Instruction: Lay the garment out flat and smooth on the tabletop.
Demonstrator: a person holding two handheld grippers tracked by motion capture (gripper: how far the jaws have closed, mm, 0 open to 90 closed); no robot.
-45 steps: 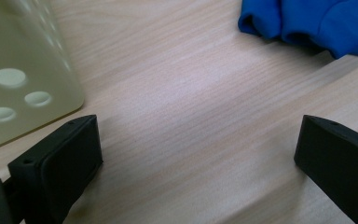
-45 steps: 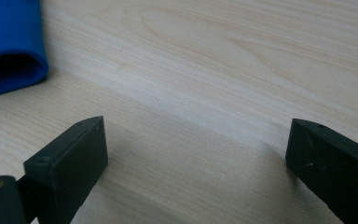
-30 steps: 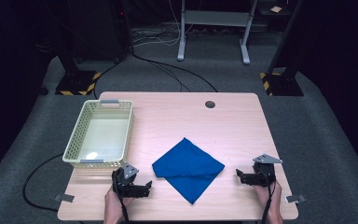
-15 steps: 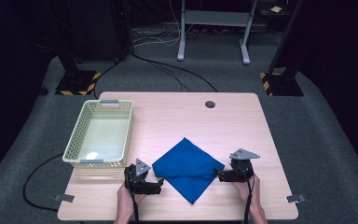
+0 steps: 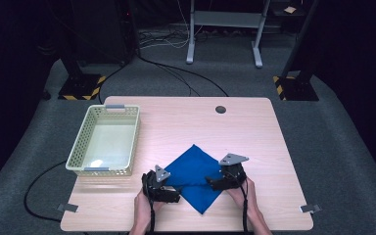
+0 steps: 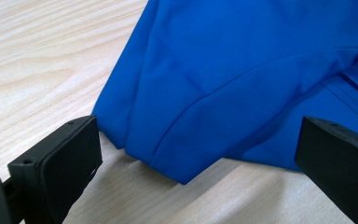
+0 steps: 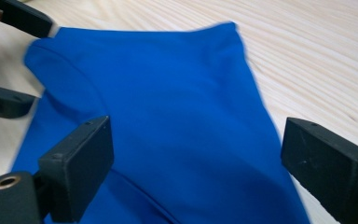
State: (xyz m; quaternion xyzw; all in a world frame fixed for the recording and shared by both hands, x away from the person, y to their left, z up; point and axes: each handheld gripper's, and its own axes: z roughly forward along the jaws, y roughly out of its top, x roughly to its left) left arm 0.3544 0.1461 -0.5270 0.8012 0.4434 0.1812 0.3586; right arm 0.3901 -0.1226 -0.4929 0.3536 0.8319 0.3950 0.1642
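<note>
A folded blue cloth (image 5: 193,175) lies as a diamond on the near middle of the wooden table (image 5: 254,132). My left gripper (image 5: 175,193) is at the cloth's left corner. Seen from the left gripper, the jaws stand wide open around that rounded folded corner (image 6: 182,154) of the blue cloth (image 6: 242,79). My right gripper (image 5: 210,183) reaches over the cloth's right side. Its jaws are open too, with the blue cloth (image 7: 168,121) spread between and beneath them. Far off at the upper left, the right gripper view also shows the left gripper's fingers (image 7: 9,100).
A pale yellow mesh basket (image 5: 128,141) stands at the table's left, with nothing in it. A round cable hole (image 5: 220,109) sits near the far edge. Beyond the table are stand legs (image 5: 191,49) and cables on the grey floor.
Both grippers have moved inward from the table's near corners to the cloth, left to its left corner, right over its right side. The cloth lies as before.
</note>
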